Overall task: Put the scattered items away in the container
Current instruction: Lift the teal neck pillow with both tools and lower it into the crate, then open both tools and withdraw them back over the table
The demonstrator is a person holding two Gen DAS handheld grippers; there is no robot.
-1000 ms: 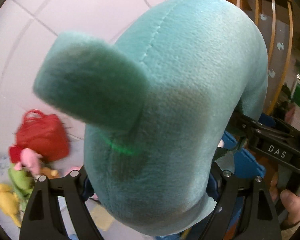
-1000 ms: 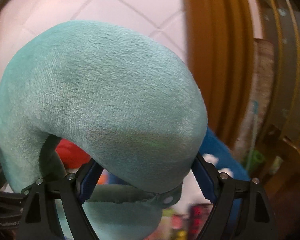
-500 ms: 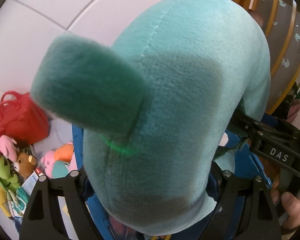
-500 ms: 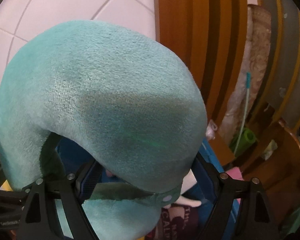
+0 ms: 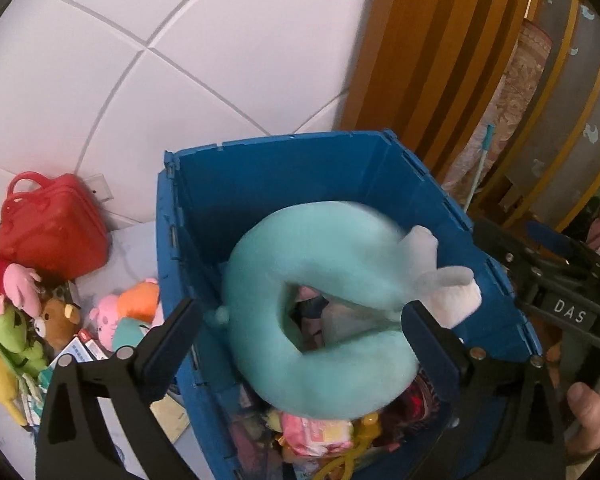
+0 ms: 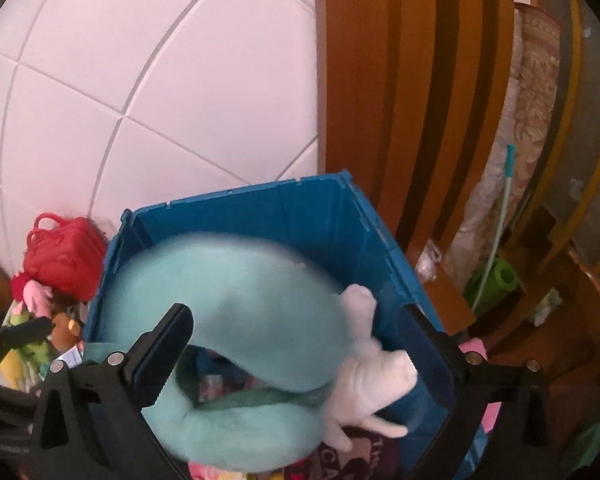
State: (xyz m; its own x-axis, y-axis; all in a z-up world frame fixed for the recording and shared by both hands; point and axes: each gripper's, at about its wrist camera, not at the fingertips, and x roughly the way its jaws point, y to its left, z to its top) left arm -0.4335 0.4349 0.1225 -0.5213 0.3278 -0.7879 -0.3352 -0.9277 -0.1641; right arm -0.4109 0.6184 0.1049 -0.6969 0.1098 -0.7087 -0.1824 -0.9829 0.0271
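The blue crate [image 5: 204, 216] is taking up the middle of both wrist views, standing on the pale floor against the white tiled wall [image 5: 172, 52], with wooden furniture [image 5: 432, 60] just beside its right corner. It is already holding a good layer of things: pink and yellow packets, dark fabric and other soft items are showing along its near side, so much of the tidying is looking done.

The teal neck pillow [image 5: 260, 280] is sitting inside the crate's walls, blurred in both views, which suggests it is dropping or settling on top of the pile; its white plush end [image 6: 364, 384] is lying toward the crate's right wall.

The left gripper [image 5: 300, 344] is standing wide open above the crate, its jaws having just been opening, and the pillow is lying below and between them without either pad pressing on it. The right gripper [image 6: 296, 348] is likewise released and spread wide, its jaws also having just been opening, with the pillow under them and free. A hand [image 5: 592, 420] is gripping a handle at the lower right edge of the left view.

What is left is waiting on the floor to the crate's left: the red handbag [image 5: 48, 224] against the wall, then a cluster of plush toys [image 5: 112, 320] just beside the crate, among them a green one, a brown bear [image 5: 58, 320] and a yellow one at the far edge, plus some small cards or packets [image 5: 80, 350]. Judging from this, several more trips are remaining.
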